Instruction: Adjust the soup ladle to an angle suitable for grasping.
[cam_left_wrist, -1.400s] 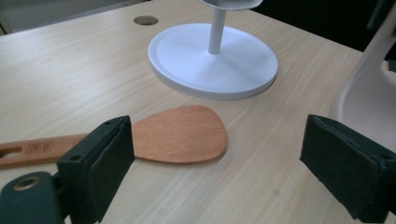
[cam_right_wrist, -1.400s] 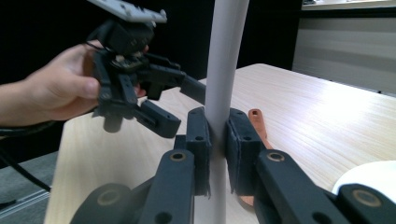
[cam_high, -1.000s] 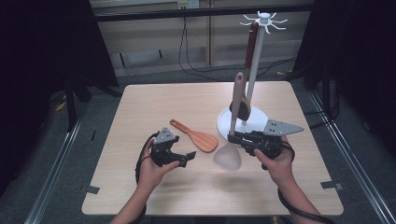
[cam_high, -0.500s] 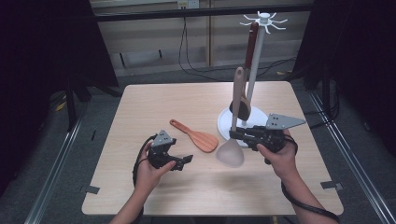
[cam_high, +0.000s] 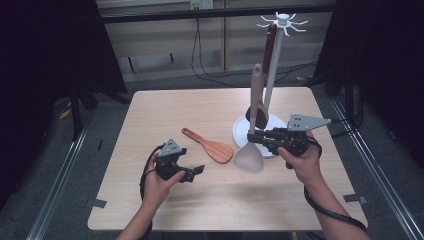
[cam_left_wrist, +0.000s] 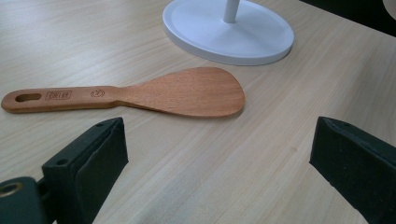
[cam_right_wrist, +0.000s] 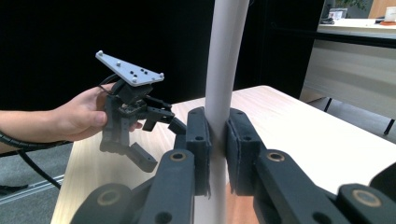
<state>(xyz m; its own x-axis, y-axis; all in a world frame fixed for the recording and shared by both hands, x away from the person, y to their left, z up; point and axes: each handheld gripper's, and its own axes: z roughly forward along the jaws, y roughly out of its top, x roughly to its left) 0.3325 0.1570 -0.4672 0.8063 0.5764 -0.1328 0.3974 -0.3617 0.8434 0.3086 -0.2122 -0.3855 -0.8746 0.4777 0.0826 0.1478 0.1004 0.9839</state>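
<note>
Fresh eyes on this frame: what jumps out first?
The right gripper is shut on the pale beige long-handled spoon, holding it upright just in front of the white utensil stand's round base. Left of it, an orange-brown wooden rice paddle lies flat on the light wooden table. The left gripper is open just short of the paddle.

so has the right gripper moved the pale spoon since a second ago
Yes, slightly. In the high view the right gripper, shut on the pale spoon, has drifted left and a little toward the person, judged against the white rack base.
</note>
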